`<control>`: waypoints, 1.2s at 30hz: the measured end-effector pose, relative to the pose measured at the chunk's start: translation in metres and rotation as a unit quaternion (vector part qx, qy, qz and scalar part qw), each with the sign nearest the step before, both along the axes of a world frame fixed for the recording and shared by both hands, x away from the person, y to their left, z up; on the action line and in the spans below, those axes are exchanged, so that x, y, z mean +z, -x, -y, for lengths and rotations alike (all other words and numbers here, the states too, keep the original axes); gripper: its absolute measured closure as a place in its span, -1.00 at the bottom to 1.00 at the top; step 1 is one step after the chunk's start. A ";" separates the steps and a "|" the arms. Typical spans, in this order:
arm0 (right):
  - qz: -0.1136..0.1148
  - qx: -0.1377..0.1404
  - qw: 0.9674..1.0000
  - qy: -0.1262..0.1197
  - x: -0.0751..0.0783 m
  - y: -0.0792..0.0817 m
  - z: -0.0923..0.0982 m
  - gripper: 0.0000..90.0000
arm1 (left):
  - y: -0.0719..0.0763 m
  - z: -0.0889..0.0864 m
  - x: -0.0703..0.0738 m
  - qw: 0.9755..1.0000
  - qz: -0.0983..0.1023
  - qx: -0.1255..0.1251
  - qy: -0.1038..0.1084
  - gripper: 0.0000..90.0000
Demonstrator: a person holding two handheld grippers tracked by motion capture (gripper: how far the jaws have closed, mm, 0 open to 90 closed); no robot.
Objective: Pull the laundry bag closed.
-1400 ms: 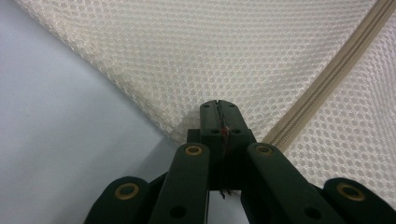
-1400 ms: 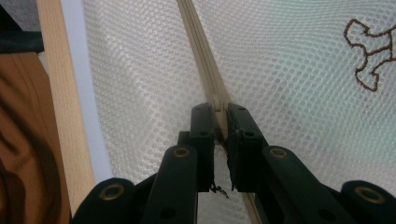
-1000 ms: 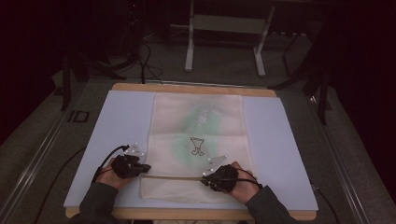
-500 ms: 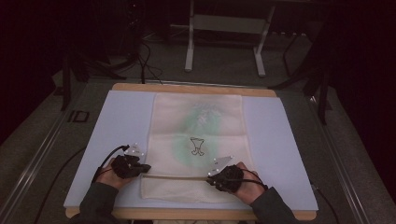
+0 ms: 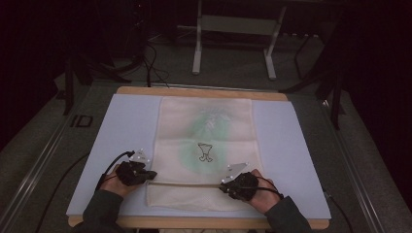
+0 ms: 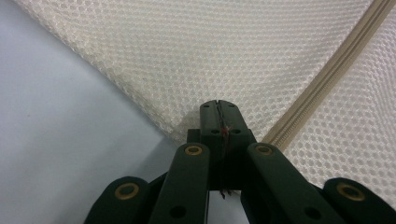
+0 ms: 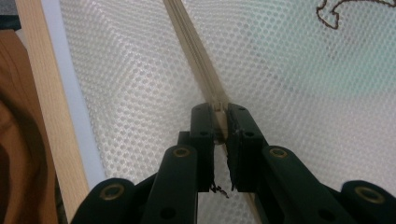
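One mesh bag (image 5: 206, 150), one zipper (image 7: 198, 56); left claw (image 6: 218, 112) clamps bag edge, right claw (image 7: 219, 116) clamps zipper.

High view above the table (image 5: 301, 145); both tool views close on the shared mesh bag (image 5: 206, 145).

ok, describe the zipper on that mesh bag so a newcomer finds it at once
On the pale blue mat lies a cream mesh laundry bag with a green patch showing through. Near its edge closest to the person, a thin beige zipper runs straight across between the left gripper and the right gripper, the only solid line on the netting.
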State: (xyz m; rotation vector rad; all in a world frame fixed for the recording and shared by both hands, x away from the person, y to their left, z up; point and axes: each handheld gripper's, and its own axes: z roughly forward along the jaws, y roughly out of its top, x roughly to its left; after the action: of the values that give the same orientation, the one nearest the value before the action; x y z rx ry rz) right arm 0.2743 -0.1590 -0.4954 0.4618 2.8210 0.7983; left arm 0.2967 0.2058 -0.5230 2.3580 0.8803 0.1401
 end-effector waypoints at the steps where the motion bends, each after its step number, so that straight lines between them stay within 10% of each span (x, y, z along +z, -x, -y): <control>1: 0.000 0.000 1.000 0.001 0.000 0.000 0.001 0.83 | 0.000 0.000 0.000 1.000 0.000 0.000 0.000 1.00; 36: -0.008 -0.042 0.999 -0.003 -0.006 0.004 0.043 0.83 | 0.000 0.000 0.000 1.000 0.000 -0.001 -0.001 1.00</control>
State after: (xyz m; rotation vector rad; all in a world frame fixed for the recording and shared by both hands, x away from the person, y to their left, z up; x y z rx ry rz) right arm 0.2705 -0.2018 -0.5012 0.5860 2.7929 0.7890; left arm 0.2967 0.2055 -0.5229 2.3602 0.8793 0.1397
